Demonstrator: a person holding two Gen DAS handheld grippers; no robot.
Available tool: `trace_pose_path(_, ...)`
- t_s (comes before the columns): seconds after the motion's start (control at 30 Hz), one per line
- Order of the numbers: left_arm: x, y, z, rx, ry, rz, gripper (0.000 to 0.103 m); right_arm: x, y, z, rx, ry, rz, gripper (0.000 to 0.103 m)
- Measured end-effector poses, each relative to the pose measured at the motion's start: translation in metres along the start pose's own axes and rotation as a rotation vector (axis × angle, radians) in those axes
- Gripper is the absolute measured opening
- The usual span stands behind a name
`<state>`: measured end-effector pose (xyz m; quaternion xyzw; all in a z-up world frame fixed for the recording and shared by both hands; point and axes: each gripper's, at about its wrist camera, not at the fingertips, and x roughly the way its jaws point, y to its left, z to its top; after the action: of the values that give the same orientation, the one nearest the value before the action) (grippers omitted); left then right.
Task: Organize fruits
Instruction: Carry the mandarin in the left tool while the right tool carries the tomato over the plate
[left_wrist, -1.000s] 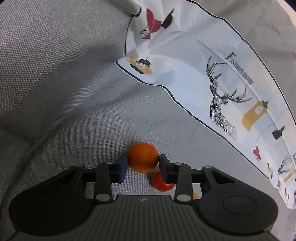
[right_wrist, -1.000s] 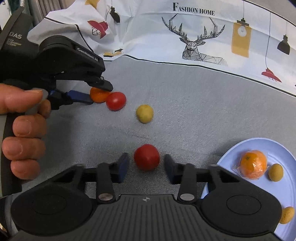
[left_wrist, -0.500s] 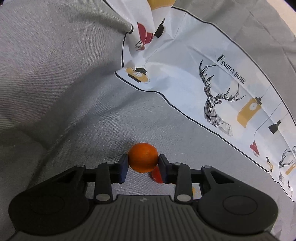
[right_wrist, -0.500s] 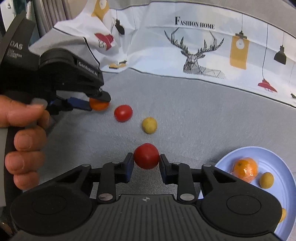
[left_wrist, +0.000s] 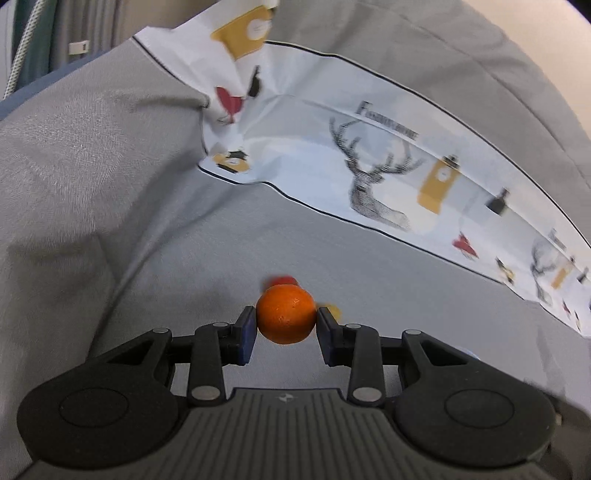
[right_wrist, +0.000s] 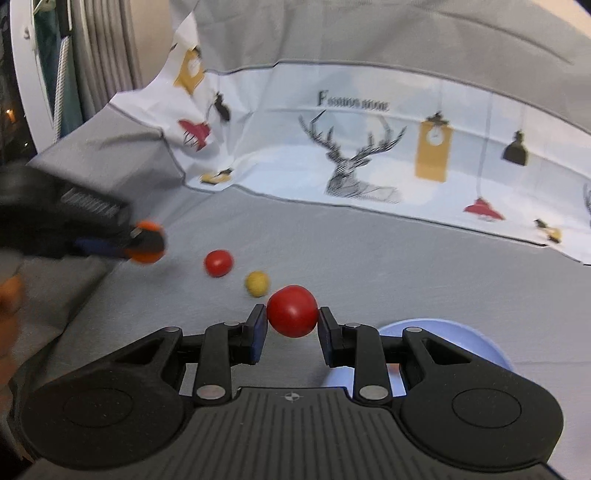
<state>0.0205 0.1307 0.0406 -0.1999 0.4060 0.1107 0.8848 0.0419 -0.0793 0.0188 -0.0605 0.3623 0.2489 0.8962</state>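
Note:
My left gripper (left_wrist: 286, 323) is shut on a small orange (left_wrist: 286, 315) and holds it above the grey cloth; it also shows at the left of the right wrist view (right_wrist: 146, 247). My right gripper (right_wrist: 291, 321) is shut on a red tomato (right_wrist: 292, 311), lifted off the cloth. A second red tomato (right_wrist: 218, 263) and a small yellow fruit (right_wrist: 257, 283) lie on the cloth between the grippers. The blue plate (right_wrist: 480, 343) sits at the lower right, mostly hidden behind my right gripper.
A white printed cloth with deer and lamps (right_wrist: 369, 155) rises along the back. Grey fabric (left_wrist: 92, 166) covers the surface and bulges up on the left. A curtain and window frame (right_wrist: 44, 74) stand at the far left.
Both grippers have lifted with their fruit, the orange and the tomato rising off the cloth. The views now tilt up, and the plate has slid mostly out of sight.

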Motion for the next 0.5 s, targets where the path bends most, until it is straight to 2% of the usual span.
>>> trace_pose_path(0.1, -0.005, -0.012, -0.006, 0.043, -0.003, -0.018, 0.038, -0.012, -0.019, 0.000, 0.006, -0.017, -0.024, 0.031)
trace_pose_path(0.33, 0.015, -0.037, -0.007, 0.080, 0.025, -0.004, 0.038, -0.031, -0.075, -0.006, 0.108, -0.016, -0.087, 0.031)
trace_pose_path(0.5, 0.025, -0.052, -0.012, 0.121, 0.033, -0.002, 0.038, -0.037, -0.092, -0.015, 0.134, -0.015, -0.108, 0.031)
